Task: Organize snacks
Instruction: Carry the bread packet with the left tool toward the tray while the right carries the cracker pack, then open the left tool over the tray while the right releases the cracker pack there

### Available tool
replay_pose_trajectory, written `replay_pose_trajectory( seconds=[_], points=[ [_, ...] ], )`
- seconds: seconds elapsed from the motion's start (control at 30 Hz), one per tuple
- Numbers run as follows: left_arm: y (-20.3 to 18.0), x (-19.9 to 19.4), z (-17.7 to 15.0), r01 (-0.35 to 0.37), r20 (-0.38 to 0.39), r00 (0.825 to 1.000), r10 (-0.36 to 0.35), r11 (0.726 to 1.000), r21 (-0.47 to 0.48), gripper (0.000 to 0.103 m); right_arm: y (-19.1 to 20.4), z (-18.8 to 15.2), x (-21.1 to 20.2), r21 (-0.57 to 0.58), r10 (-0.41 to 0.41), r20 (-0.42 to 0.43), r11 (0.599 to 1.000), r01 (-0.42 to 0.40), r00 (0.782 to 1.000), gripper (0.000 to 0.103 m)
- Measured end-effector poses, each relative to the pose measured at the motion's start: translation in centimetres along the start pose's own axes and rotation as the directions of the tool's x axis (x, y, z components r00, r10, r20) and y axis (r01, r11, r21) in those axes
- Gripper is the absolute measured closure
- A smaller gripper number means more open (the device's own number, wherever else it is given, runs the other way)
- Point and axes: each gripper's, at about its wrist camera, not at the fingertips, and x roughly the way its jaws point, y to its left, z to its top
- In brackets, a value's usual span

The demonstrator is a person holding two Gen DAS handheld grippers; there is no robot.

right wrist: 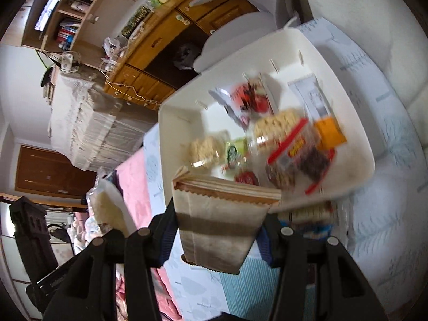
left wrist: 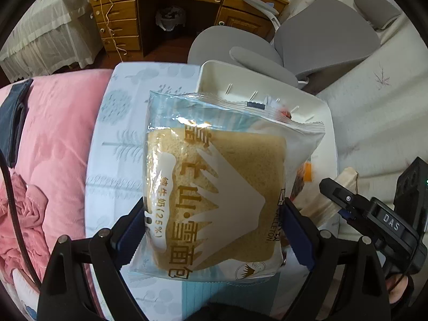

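My left gripper (left wrist: 214, 230) is shut on a clear packet of sliced bread (left wrist: 214, 187) with white mountain print, held above the patterned cloth in front of the white bin (left wrist: 214, 72). My right gripper (right wrist: 216, 238) is shut on a brown paper snack bag (right wrist: 219, 227), held at the near edge of the white bin (right wrist: 361, 139). The bin holds several snack packets (right wrist: 291, 144), blurred. The right gripper (left wrist: 374, 214) shows at the right of the left wrist view with the brown bag (left wrist: 345, 182). The bread packet (right wrist: 107, 208) shows at the left of the right wrist view.
A pale tree-print cloth (left wrist: 120, 139) covers the surface, with pink bedding (left wrist: 53, 147) to the left. A grey office chair (left wrist: 307, 42) and a wooden desk (left wrist: 160, 8) stand beyond the bin. A wooden bookshelf (right wrist: 80, 5) is on the far wall.
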Motion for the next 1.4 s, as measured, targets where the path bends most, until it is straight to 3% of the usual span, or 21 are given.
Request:
replay_pose_trajectory(
  seconds=[0.4, 0.57, 0.67, 0.93, 1.4],
  points=[
    [-5.1, 4.7, 4.7, -0.034, 0.007, 0.999, 0.034, 0.999, -0.019, 0.01, -5.0, 6.5, 1.5, 0.04, 0.04, -0.007, 0.998, -0.04, 0.999, 0.051],
    [-5.8, 6.9, 5.1, -0.059, -0.043, 0.997, 0.057, 0.997, -0.057, 0.01, -6.2, 7.7, 2.3, 0.043, 0.049, -0.04, 0.998, -0.047, 0.998, 0.05],
    [-6.0, 7.1, 5.0, -0.036, -0.047, 0.998, 0.033, 0.997, -0.064, 0.001, -6.3, 7.8, 2.5, 0.037, 0.064, -0.06, 0.997, -0.062, 0.996, 0.049],
    [-5.9, 6.5, 4.4, -0.029, -0.029, 0.999, 0.026, 0.992, -0.122, 0.0, -6.5, 7.5, 1.6, 0.018, 0.07, -0.067, 0.997, -0.069, 0.995, 0.029],
    [-4.8, 2.0, -1.2, -0.01, -0.024, 1.0, 0.009, 0.998, -0.063, 0.0, -6.1, 3.3, -3.3, 0.039, 0.007, 0.003, 0.999, -0.007, 1.0, 0.028]
  ],
)
